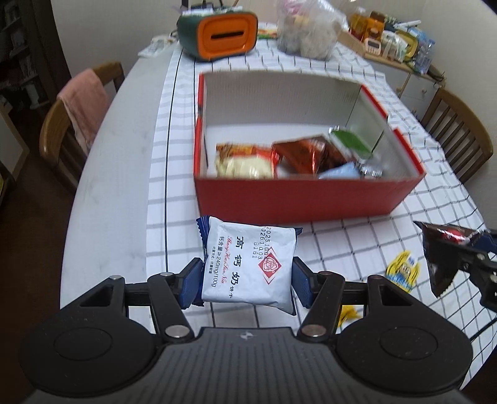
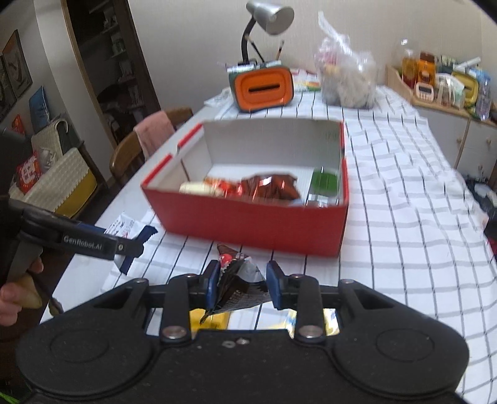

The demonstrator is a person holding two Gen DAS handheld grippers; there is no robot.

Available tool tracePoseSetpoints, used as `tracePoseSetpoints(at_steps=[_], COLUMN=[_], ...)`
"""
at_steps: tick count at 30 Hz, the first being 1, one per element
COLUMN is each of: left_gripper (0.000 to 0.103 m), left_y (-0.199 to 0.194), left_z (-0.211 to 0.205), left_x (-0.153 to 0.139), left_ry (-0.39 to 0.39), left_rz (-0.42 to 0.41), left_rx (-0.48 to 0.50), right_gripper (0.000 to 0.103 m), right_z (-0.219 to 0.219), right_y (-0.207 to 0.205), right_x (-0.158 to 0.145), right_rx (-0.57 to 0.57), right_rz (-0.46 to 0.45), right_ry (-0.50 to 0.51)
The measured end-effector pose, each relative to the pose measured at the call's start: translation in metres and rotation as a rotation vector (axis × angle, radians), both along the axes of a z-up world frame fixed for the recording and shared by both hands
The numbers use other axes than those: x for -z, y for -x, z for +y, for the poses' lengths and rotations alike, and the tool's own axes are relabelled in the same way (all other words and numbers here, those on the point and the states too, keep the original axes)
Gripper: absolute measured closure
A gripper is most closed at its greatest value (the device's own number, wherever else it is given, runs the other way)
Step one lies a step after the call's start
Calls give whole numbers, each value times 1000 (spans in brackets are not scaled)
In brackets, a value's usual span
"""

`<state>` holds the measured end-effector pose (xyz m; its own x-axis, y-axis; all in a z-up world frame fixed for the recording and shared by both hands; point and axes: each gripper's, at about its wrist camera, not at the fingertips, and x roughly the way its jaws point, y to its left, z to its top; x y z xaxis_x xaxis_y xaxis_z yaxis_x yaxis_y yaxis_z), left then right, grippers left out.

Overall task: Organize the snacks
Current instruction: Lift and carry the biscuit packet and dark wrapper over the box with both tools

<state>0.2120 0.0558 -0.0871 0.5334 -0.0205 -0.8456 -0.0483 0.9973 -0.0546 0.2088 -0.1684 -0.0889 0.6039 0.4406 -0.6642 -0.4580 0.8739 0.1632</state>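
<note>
A red cardboard box (image 1: 307, 199) with white inner walls stands on the checked tablecloth and holds several snack packets (image 1: 298, 155). My left gripper (image 1: 247, 281) is shut on a white milk biscuit packet (image 1: 248, 264), held above the cloth just in front of the box. My right gripper (image 2: 242, 282) is shut on a crumpled black snack packet (image 2: 236, 286), also in front of the box (image 2: 248, 223). In the left wrist view the right gripper and its black packet (image 1: 441, 248) show at the right edge. In the right wrist view the left gripper (image 2: 130, 248) shows at the left.
A yellow snack packet (image 1: 402, 270) lies on the cloth between the grippers. An orange and green box (image 1: 222, 34), a clear plastic bag (image 1: 307, 28) and a desk lamp (image 2: 267, 18) stand behind the box. Wooden chairs (image 1: 62, 124) flank the table.
</note>
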Motion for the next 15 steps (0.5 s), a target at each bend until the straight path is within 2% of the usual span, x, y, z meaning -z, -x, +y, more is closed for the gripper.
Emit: tracePoseSetpoints(at_steps=[8,15], left_gripper=[43,43], left_y=[-26,-57], left_z=[-7,-12], left_x=[-22,-32], left_ry=[-36,-70], left_rz=[-61,-81], left_rx=[12,10], right_gripper=[71,71], right_z=[3,6], right_y=[-32,-65], right_x=[-22,-31], right_rx=[8,31], right_rz=[-73,-84], right_ry=[13,8])
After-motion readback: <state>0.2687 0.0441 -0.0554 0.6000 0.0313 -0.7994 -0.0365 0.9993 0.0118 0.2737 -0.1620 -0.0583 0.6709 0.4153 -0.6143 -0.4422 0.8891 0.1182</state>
